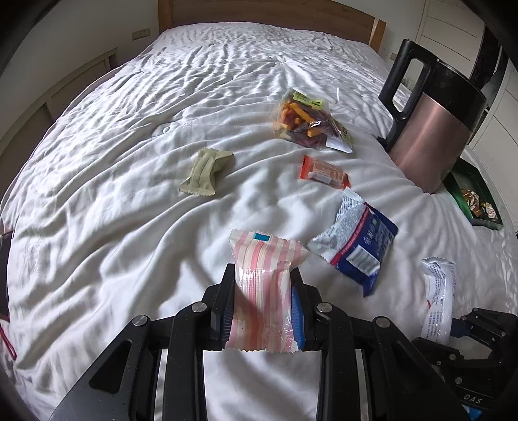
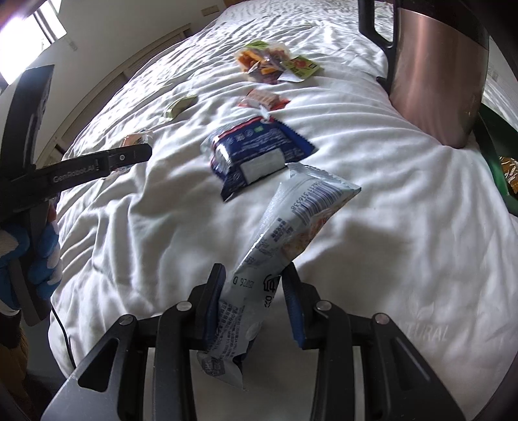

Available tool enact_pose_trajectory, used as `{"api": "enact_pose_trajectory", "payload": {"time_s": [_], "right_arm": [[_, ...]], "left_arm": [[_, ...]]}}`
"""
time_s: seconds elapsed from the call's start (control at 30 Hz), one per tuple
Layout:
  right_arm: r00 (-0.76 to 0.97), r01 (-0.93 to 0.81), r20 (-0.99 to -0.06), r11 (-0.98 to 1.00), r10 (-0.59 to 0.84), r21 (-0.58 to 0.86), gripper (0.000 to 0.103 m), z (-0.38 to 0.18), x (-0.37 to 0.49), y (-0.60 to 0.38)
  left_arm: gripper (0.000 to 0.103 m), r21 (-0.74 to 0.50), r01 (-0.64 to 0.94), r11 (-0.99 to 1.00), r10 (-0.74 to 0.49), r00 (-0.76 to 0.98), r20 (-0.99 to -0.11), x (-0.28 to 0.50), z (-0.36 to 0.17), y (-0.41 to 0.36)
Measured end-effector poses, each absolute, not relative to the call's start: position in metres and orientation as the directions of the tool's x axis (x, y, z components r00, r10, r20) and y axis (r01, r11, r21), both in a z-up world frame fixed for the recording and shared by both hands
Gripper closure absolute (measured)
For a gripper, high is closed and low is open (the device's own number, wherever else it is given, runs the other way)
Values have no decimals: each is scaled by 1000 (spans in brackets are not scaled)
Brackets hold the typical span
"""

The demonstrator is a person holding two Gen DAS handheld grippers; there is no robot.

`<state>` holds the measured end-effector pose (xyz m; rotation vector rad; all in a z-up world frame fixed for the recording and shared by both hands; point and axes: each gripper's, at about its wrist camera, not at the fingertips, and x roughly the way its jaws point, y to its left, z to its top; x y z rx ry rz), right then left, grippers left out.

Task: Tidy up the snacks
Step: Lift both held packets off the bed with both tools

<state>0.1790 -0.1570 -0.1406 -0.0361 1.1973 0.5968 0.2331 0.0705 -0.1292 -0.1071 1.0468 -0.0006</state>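
My left gripper (image 1: 264,277) is shut on a pink-and-white striped snack packet (image 1: 262,259), held above the white bed (image 1: 113,200). My right gripper (image 2: 254,272) is shut on a long white-grey snack packet (image 2: 301,213), also lifted off the bed. The right gripper (image 1: 455,324) and its white packet (image 1: 437,291) show at the lower right of the left wrist view. On the sheet lie a blue-and-white packet (image 1: 356,239) (image 2: 255,155), an orange bar (image 1: 323,171) (image 2: 265,98), a pale green packet (image 1: 207,171) (image 2: 179,105) and a clear bag of coloured chips (image 1: 304,119) (image 2: 272,63).
A copper-coloured jug with a black handle (image 1: 433,129) (image 2: 437,74) stands on the bed at the right. Beside it sits a green box (image 1: 453,181) (image 2: 495,162) holding wrapped sweets. A blue-gloved hand (image 2: 39,259) grips the left tool. A wooden headboard (image 1: 259,13) closes the far end.
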Motion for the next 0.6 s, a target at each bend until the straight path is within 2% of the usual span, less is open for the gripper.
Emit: {"api": "enact_pose_trajectory", "payload": {"time_s": [0.4, 0.6], "right_arm": [[223, -521, -894, 823, 388, 227, 44, -118, 121, -184], [264, -479, -898, 856, 353, 196, 44, -109, 95, -229]], "left_arm": [[78, -123, 2, 992, -109, 482, -869, 144, -109, 42], [78, -136, 47, 990, -142, 459, -877, 108, -106, 15]]}}
